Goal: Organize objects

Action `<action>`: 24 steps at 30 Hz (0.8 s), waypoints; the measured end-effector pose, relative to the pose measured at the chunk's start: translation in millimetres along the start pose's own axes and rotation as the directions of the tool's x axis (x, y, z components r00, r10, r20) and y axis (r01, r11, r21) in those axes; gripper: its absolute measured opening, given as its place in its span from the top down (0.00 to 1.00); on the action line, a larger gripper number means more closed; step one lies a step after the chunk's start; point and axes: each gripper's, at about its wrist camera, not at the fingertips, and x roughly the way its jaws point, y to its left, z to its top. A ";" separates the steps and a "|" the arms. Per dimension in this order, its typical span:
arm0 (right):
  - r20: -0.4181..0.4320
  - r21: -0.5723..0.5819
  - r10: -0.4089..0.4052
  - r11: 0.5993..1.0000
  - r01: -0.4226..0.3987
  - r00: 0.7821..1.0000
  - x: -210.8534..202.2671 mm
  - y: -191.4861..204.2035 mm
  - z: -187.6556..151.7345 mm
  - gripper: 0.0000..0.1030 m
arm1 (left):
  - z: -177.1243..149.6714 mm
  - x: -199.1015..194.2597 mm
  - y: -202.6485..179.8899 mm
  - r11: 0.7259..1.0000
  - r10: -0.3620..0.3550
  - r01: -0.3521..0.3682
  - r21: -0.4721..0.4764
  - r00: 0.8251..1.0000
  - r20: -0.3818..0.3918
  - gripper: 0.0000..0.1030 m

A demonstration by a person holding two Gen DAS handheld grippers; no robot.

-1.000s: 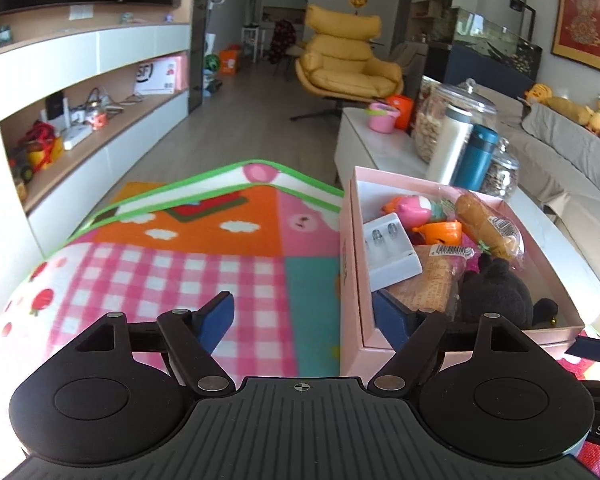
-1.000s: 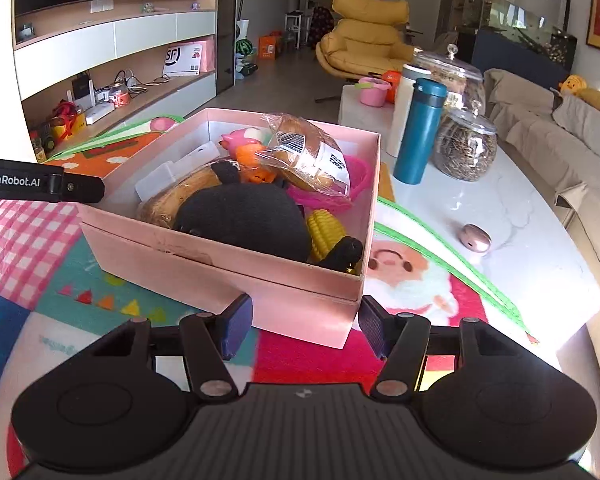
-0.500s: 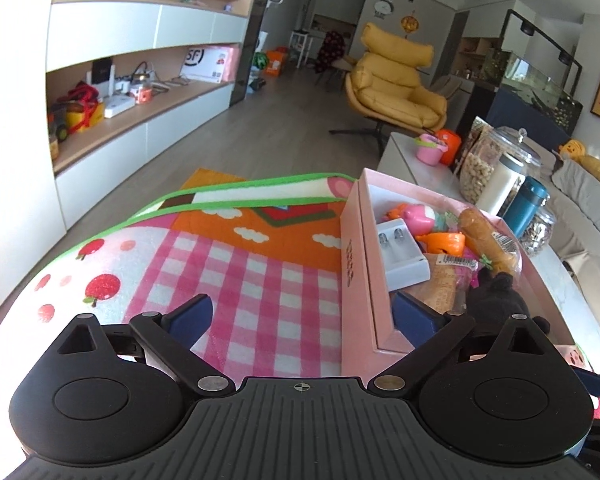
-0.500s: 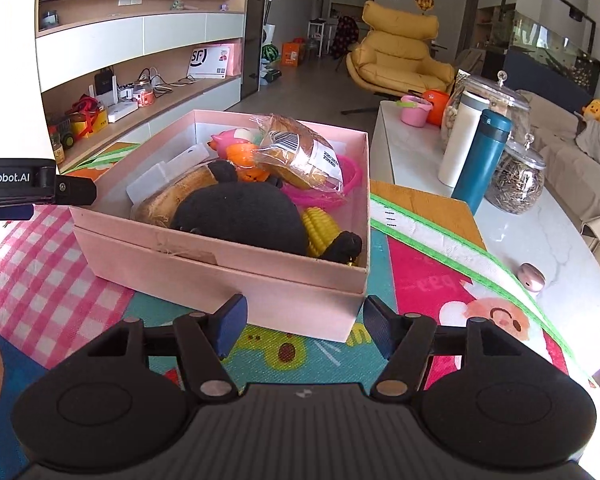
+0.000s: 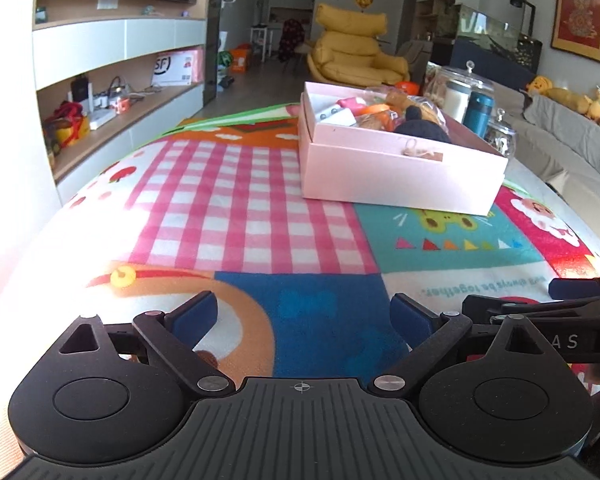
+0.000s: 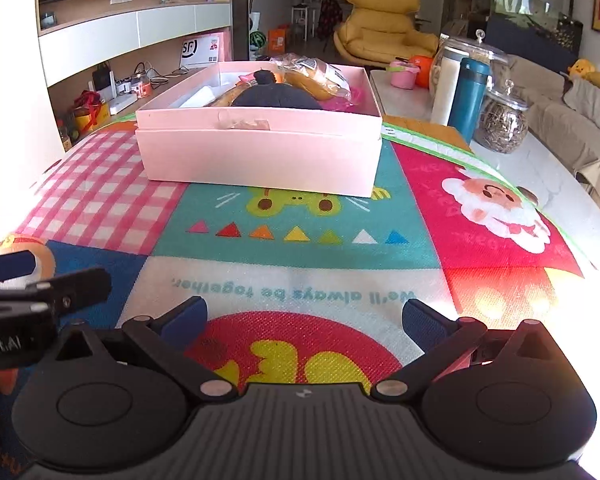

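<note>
Your right gripper (image 6: pixel 304 316) was opening, empty, near the pink box (image 6: pixel 260 152); your left gripper (image 5: pixel 302 316) hung released. Approach its contents squarely.

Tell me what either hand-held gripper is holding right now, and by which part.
Nothing. The left hand-held gripper stands open and the right hand-held gripper's jaws are opening, both over the colourful play mat, well short of the pink cardboard box.

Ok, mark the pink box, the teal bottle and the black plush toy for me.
pink box (image 6: pixel 260 156), right wrist view, on its front wall.
teal bottle (image 6: pixel 470 96), right wrist view, on its body.
black plush toy (image 6: pixel 278 98), right wrist view, on its rounded back.
</note>
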 end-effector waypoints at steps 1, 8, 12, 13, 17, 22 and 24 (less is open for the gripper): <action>0.005 0.007 0.003 1.000 -0.003 1.000 -0.5 -0.8 -0.8 0.00 | -1.1 -0.1 0.4 1.000 0.003 -0.003 -0.001 1.000 0.002 0.05; 0.071 -0.009 0.012 1.000 -0.012 0.997 -3.6 -5.3 -7.9 0.00 | -4.6 0.3 1.1 1.000 0.005 -0.005 0.008 1.000 0.001 0.05; 0.075 0.024 -0.002 1.000 0.000 0.997 -2.3 -10.8 -6.5 0.00 | -4.3 2.8 -7.5 0.998 0.042 -0.041 0.053 0.999 -0.013 0.05; 0.076 0.035 -0.011 0.999 0.009 0.997 -2.0 -12.3 -6.2 0.00 | -4.9 4.0 -11.0 0.996 0.058 -0.056 0.074 0.998 -0.017 0.05; 0.074 0.032 -0.020 0.999 0.018 0.997 -1.2 -12.4 -6.4 0.00 | -5.1 4.8 -11.0 0.995 0.063 -0.061 0.075 0.998 -0.020 0.04; 0.072 0.022 -0.020 1.000 0.019 0.997 -2.3 -11.8 -7.6 0.00 | -3.7 6.9 -12.5 0.995 0.071 -0.069 0.075 0.997 -0.024 0.03; 0.072 0.019 -0.017 1.000 0.016 0.997 -3.0 -12.5 -8.6 0.00 | -3.3 7.6 -13.0 0.995 0.072 -0.070 0.075 0.997 -0.024 0.02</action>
